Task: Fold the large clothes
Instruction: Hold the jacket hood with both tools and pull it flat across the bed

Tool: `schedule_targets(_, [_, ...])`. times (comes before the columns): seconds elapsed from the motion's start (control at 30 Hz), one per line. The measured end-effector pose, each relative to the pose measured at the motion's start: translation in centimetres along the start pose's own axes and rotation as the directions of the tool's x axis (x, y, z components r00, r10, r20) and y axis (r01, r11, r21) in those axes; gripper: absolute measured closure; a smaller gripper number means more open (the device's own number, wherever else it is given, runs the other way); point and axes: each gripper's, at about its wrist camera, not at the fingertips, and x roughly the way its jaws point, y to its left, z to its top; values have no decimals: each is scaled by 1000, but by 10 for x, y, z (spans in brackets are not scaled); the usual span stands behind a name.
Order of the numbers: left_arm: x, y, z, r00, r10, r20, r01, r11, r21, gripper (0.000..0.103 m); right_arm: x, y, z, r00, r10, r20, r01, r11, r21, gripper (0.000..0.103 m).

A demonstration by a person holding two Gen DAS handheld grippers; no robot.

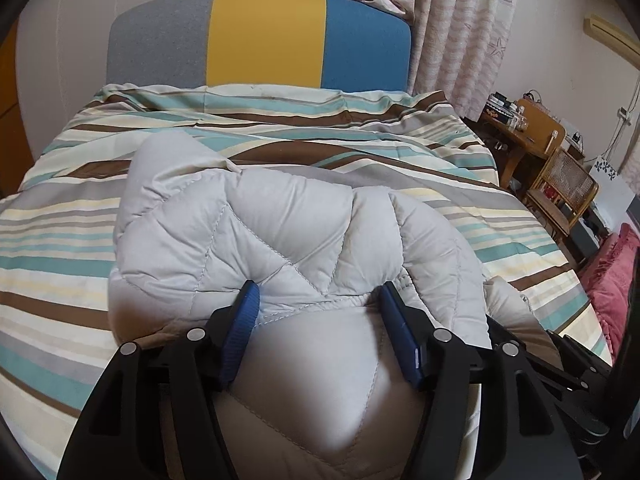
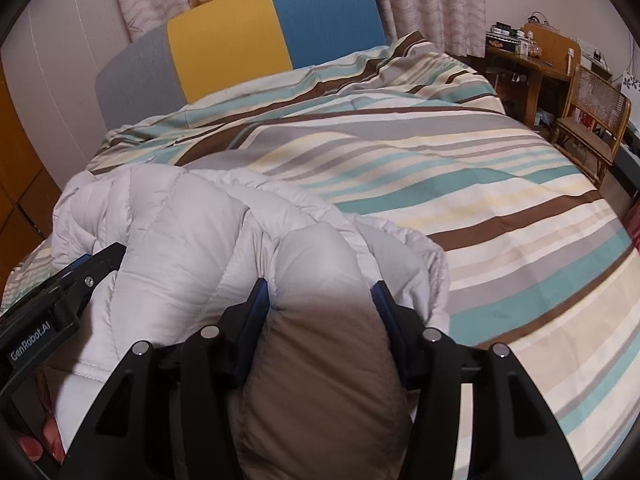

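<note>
A pale grey quilted puffer jacket [image 1: 280, 220] lies bunched on the striped bed cover [image 1: 60, 240]. My left gripper [image 1: 318, 288] grips a thick puffy fold of it; both blue pads press into the fabric, which bulges between them. In the right wrist view the same jacket [image 2: 180, 220] spreads to the left, and my right gripper [image 2: 320, 285] pinches another padded fold between its blue pads. The left gripper's black body [image 2: 80, 280] shows at the left edge beside the jacket, with a person's fingers [image 2: 40, 444] below it.
The striped bed cover [image 2: 480, 200] stretches to the right and far side. A grey, yellow and blue headboard [image 1: 264, 36] stands at the back under curtains. A wooden desk [image 1: 536, 128], a cane chair [image 1: 564, 188] and a red cushion [image 1: 616, 272] stand at the right.
</note>
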Motion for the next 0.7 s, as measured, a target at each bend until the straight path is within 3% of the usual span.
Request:
schedule_targets(0.13, [3,-2,-3,1000,16,16,-16,1000,2,40,12,-1,1,1000,7,-15,-7,1000,-1,50])
schedule_targets(0.3, [-21,-1,4,1000,9,20,-9,1000,-6,35,8,-1,-2,1000,10,7,-10,1000,-2,50])
schedule_targets(0.4, [-28,-5,22,997,73,28,-74,997,34,35,2,1,0,1000,4,6,-3,1000,-17,49])
schedule_targets(0.47, [-21,-10,31,991,132,23,-133,988,81,22,-4,8,4,1000,-18,-13,17,998,-67,49])
schedule_targets(0.53, [-2,-19,35,982,189,-12,-184,969,167,18,-11,15,12,998,-47,-41,41,991,-128,50])
schedule_targets(0.6, [14,-21,31,977,206,-56,-193,963,191,17,-25,19,23,998,-44,-34,38,987,-158,52])
schedule_targets(0.7, [16,-21,26,977,210,-43,-198,962,190,16,-49,20,39,999,10,31,-6,990,-138,52])
